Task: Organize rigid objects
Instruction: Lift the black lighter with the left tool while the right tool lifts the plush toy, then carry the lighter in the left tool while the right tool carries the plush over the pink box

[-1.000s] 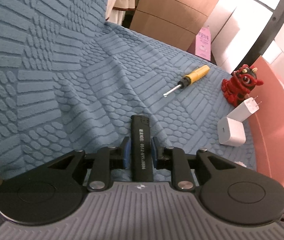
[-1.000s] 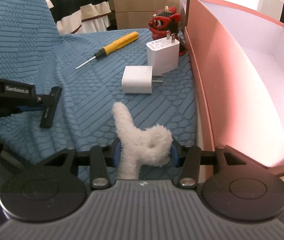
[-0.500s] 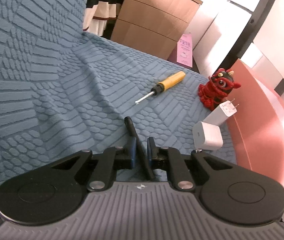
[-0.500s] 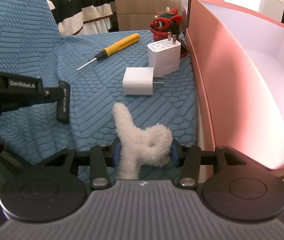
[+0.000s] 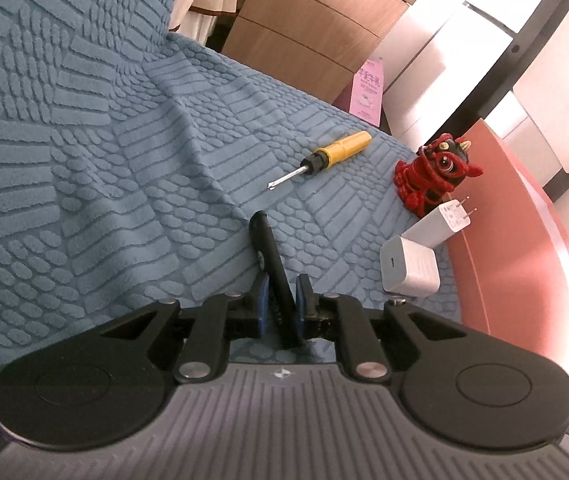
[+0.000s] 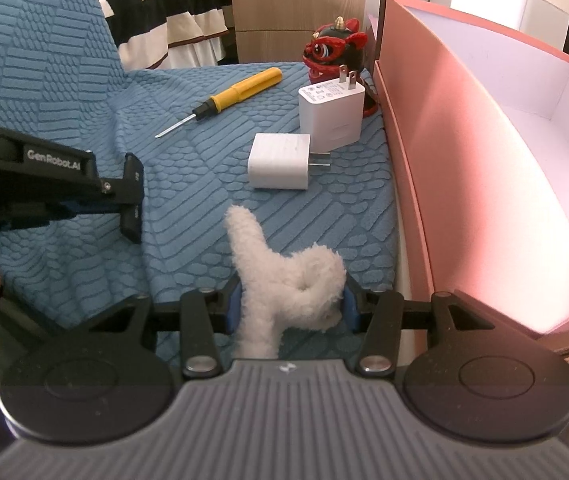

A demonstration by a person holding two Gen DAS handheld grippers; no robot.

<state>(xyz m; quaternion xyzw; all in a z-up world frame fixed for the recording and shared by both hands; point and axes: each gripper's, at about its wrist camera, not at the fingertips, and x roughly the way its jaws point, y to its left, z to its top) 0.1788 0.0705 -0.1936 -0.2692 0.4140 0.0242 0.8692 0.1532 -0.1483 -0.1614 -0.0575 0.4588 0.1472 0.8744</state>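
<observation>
Left gripper (image 5: 280,308): closed on black bar (image 5: 270,264), lifted clear of the blue cover (image 5: 124,184), left of the pink box (image 6: 464,152).
Right gripper (image 6: 290,306): closed on white plush (image 6: 284,280), beside the box's near wall.
Step, judged: carry bar to box; raise it above the rim before crossing.
Obstacles: two chargers (image 6: 280,160), lion toy (image 6: 336,52) against the wall; screwdriver (image 6: 224,98) farther left.
Room: box interior looks open.
</observation>
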